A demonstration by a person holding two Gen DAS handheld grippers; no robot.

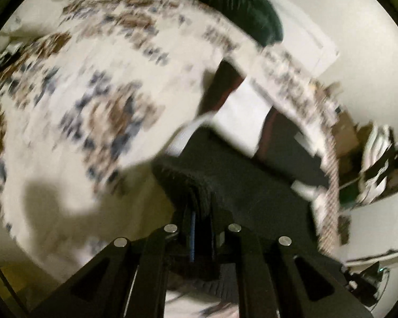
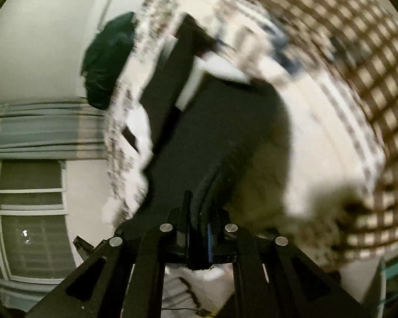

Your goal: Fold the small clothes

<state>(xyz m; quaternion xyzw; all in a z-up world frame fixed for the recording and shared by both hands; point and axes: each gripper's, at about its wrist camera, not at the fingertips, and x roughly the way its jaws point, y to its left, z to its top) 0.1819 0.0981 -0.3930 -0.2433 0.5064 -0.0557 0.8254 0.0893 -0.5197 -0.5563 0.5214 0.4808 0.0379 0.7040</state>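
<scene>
Black knitted cloth, a small dark garment (image 1: 241, 185) with a ribbed hem and white bands across it, was clamped in both sets of tongs; the left tongs (image 1: 199, 228) had closed fully on one ribbed edge of it, the fabric bunched between the pads; the right tongs (image 2: 199, 220) had likewise closed tight on another dark edge (image 2: 220, 137), the jaws pressed together with cloth pinched between them. The garment hung from the two grips above a bed, stretched away from each camera and sagging in the middle; how much of it touched the bed could not be told through the blur. Under it lay a cream bedspread (image 1: 98, 84) patterned with brown and blue flower-like motifs; in the right wrist view the same cover (image 2: 318, 132) ran into a brown-and-cream checked stretch (image 2: 358, 66) at the far side. A dark green rounded bundle of fabric (image 1: 241, 2) sat at the far edge of the bed near a pale wall; it showed again in the right wrist view (image 2: 106, 58), just beside the patterned border. A white-framed window (image 2: 31, 212) stood low on the left of that view; both pictures were heavily smeared.
</scene>
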